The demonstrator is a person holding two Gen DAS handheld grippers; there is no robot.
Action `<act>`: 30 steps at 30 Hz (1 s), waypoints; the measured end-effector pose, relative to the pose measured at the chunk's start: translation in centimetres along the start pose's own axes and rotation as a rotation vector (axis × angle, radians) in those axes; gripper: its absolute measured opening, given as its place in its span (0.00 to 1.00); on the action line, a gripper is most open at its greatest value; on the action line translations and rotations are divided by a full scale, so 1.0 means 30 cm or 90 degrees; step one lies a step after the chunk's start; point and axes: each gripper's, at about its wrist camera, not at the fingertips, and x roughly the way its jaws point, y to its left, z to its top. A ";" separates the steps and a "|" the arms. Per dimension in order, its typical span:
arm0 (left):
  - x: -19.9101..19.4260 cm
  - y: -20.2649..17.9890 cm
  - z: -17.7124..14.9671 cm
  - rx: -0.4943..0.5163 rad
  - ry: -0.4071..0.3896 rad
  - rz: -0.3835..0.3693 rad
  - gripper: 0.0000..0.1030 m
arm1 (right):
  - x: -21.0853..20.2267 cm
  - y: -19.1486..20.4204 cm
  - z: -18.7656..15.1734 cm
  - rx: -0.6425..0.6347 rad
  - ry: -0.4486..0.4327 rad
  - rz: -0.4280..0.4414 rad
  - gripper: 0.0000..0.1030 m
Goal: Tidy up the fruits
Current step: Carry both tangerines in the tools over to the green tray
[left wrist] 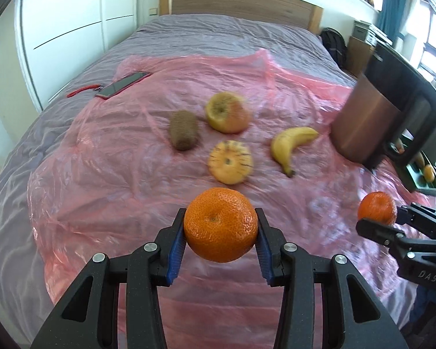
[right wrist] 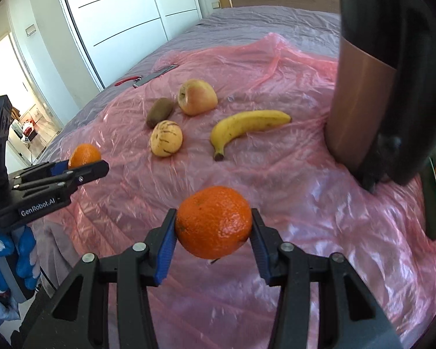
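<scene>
While each gripper's jaws pinch a mandarin, the banana (right wrist: 247,128) lies crosswise, stem toward the grippers.

"GenRobot.AI" stands on the left tool (right wrist: 85,167); "DAS" on the right tool (left wrist: 376,224).
</scene>
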 end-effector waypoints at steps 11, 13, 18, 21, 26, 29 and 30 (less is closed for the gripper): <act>-0.128 -0.380 -0.022 0.119 0.000 -0.073 0.37 | -0.263 -0.215 -0.154 0.067 -0.032 -0.073 0.47; -0.140 -0.435 -0.022 0.135 0.001 -0.083 0.37 | -0.305 -0.262 -0.177 0.080 -0.040 -0.085 0.47; -0.168 -0.582 -0.022 0.182 0.000 -0.104 0.37 | -0.387 -0.373 -0.225 0.113 -0.057 -0.108 0.47; -0.173 -0.677 -0.019 0.213 0.004 -0.115 0.37 | -0.424 -0.432 -0.252 0.130 -0.067 -0.121 0.47; -0.173 -0.823 -0.011 0.257 0.006 -0.135 0.37 | -0.484 -0.546 -0.287 0.157 -0.087 -0.144 0.47; -0.167 -0.924 0.002 0.284 0.004 -0.152 0.37 | -0.522 -0.618 -0.294 0.171 -0.100 -0.160 0.47; -0.166 -0.951 0.007 0.289 0.004 -0.156 0.37 | -0.531 -0.641 -0.297 0.175 -0.104 -0.165 0.47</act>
